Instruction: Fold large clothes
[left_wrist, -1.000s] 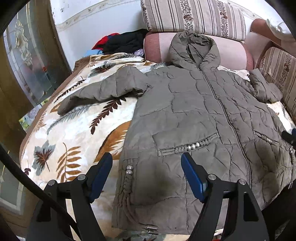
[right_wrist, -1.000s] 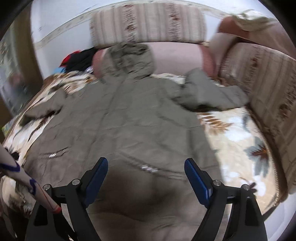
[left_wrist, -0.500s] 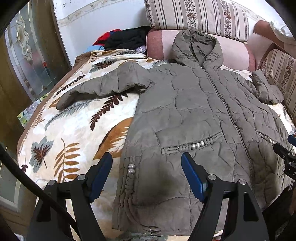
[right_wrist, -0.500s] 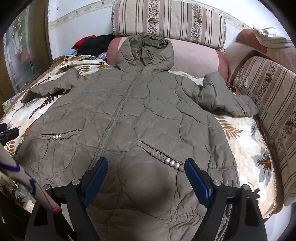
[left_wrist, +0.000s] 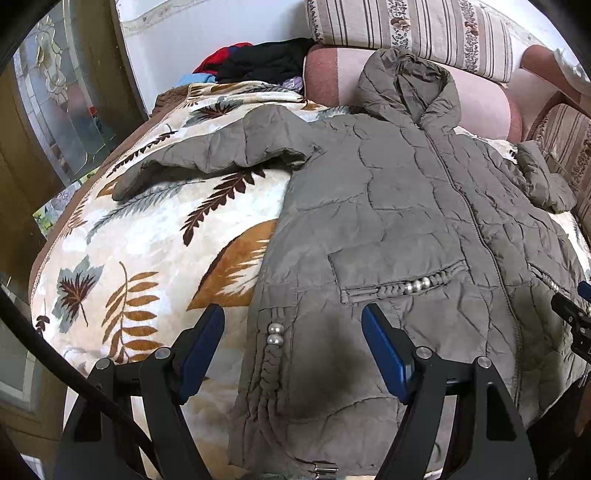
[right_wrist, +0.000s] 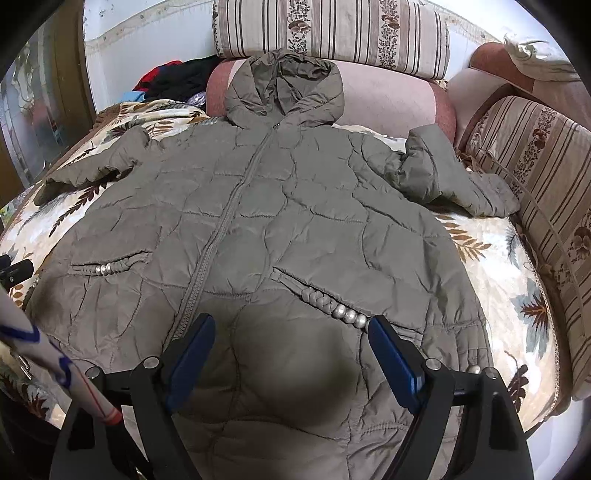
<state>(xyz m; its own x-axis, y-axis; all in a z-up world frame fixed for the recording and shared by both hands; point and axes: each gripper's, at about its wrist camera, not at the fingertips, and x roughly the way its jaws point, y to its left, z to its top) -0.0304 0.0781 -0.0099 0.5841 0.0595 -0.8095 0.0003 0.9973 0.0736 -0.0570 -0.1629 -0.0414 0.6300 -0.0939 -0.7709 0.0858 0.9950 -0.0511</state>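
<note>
Quilted hooded coat (right_wrist: 280, 229): spread flat, zipped, sleeves out, on leaf-print blanket (left_wrist: 147, 251) ahead of both claws; left claw (left_wrist: 291, 350) agape, empty; right claw (right_wrist: 291, 354) likewise; folding unstarted, every fold remaining.

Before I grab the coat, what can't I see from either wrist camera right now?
- Coat bottom hem: both views, hidden behind the tongs' frames and cut off by the lower edge.
- Right sleeve cuff: left wrist view, squeezed at the fisheye rim.
- Clothes pile contents: both views, too small and tangled.
- Left tongs: right wrist view, only a tip shows at the edge.
</note>
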